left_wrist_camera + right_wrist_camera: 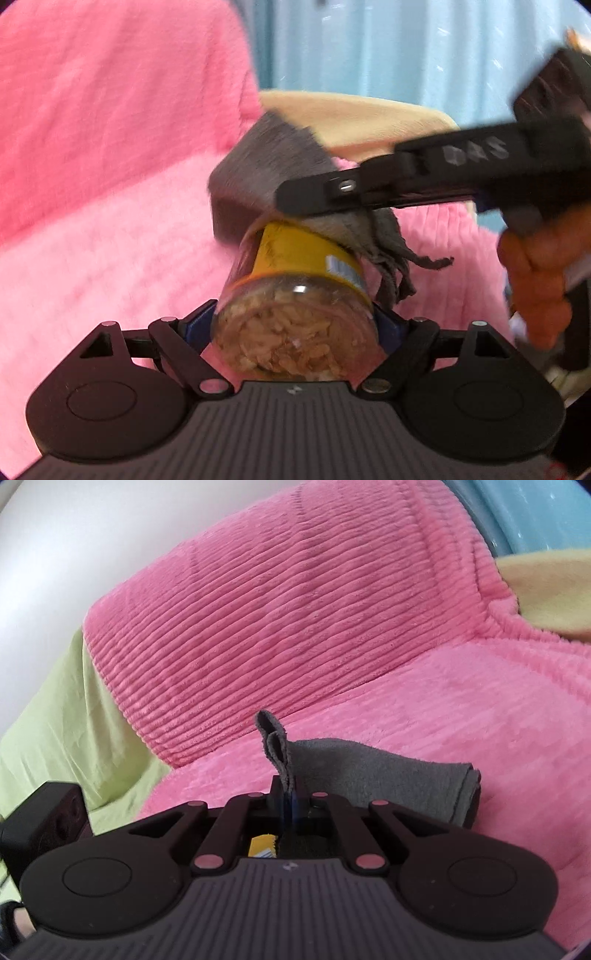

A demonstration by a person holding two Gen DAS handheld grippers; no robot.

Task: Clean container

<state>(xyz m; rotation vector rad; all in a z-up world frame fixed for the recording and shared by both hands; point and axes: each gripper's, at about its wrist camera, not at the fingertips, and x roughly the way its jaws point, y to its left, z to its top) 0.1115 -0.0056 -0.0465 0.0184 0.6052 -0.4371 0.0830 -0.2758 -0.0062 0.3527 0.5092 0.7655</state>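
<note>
The clear jar of pale food, yellow-labelled, lies with its long axis pointing away from the left tongs, which clamp its base end. Over its far, lid end the right tongs cross from the right, closed tight on a grey cloth draped on the jar. A pink ribbed blanket fills the background; nothing blocks the wiping.

Pink-covered cushion close behind grey cloth

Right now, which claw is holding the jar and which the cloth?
The left claw clamps the jar; the right claw pinches the grey cloth over it.
</note>
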